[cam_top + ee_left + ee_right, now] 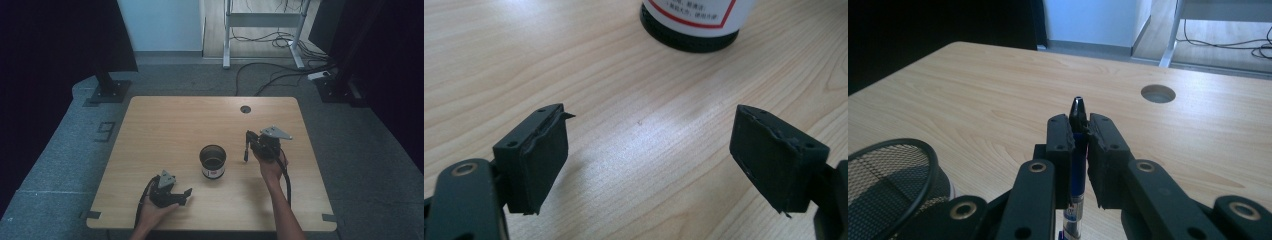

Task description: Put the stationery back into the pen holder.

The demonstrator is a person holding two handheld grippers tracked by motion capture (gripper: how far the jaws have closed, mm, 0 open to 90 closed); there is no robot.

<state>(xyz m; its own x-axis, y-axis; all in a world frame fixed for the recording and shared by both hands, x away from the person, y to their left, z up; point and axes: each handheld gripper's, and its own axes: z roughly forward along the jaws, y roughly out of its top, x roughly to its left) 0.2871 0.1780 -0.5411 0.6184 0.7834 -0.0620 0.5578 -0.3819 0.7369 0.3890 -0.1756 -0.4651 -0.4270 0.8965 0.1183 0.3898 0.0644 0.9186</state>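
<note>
The right gripper (248, 146) is clamping its jaws on a pen (1077, 150), hovering just right of the mesh cup (213, 161) mid-worktop. Dropping it in is looking like what's left. The left gripper (649, 155) is waiting near the cup, jaws wide and holding nothing.

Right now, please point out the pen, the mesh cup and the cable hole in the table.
pen (1078, 107): right gripper view, its dark tip above the jaws.
mesh cup (213, 151): high view, its rim.
cable hole (245, 109): high view, its middle.
</note>
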